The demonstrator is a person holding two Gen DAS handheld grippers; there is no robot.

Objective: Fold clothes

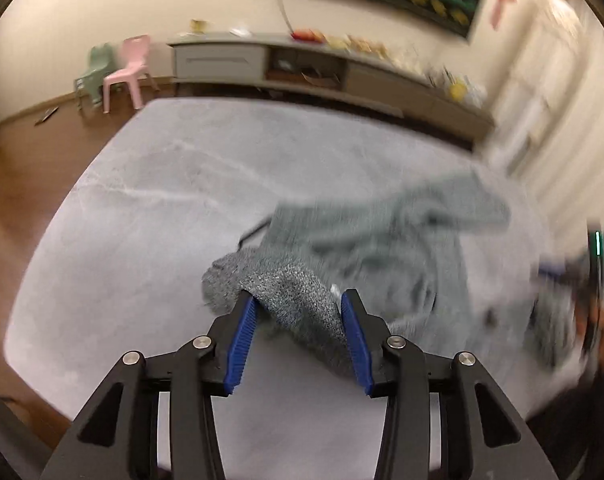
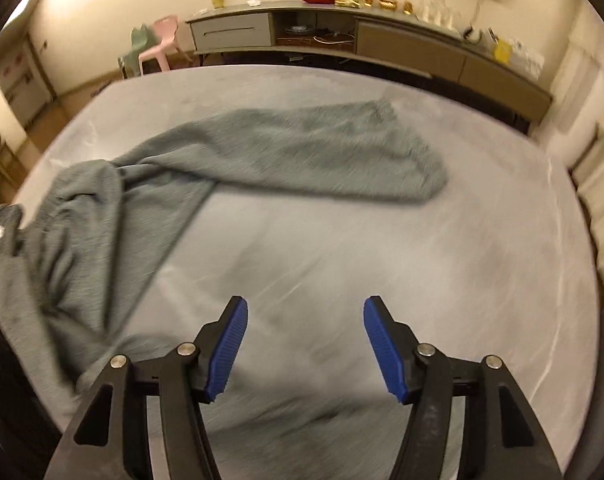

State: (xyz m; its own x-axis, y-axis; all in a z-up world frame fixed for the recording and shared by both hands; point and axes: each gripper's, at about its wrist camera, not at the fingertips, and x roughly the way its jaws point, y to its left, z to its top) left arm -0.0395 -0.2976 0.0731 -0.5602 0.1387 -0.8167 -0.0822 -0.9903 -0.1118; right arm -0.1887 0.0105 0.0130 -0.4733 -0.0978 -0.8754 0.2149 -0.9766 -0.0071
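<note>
A grey-green fuzzy sweater (image 1: 382,240) lies crumpled on the grey table (image 1: 141,208). One speckled grey sleeve end (image 1: 285,284) fills the gap between my left gripper's (image 1: 297,308) blue pads. It stays sharp while the rest blurs, so the gripper is shut on it. In the right wrist view the sweater (image 2: 302,160) spreads from the left edge toward the far middle, one sleeve stretched out to the right. My right gripper (image 2: 305,320) hovers open over bare table (image 2: 422,260), apart from the cloth. It shows as a blur at the right edge of the left wrist view.
A long low sideboard (image 2: 342,36) with food and bottles on top runs along the far wall. A pink chair (image 1: 127,72) and a green chair (image 1: 95,76) stand on the wooden floor (image 1: 21,152) at the far left. The table's edge curves close on the right.
</note>
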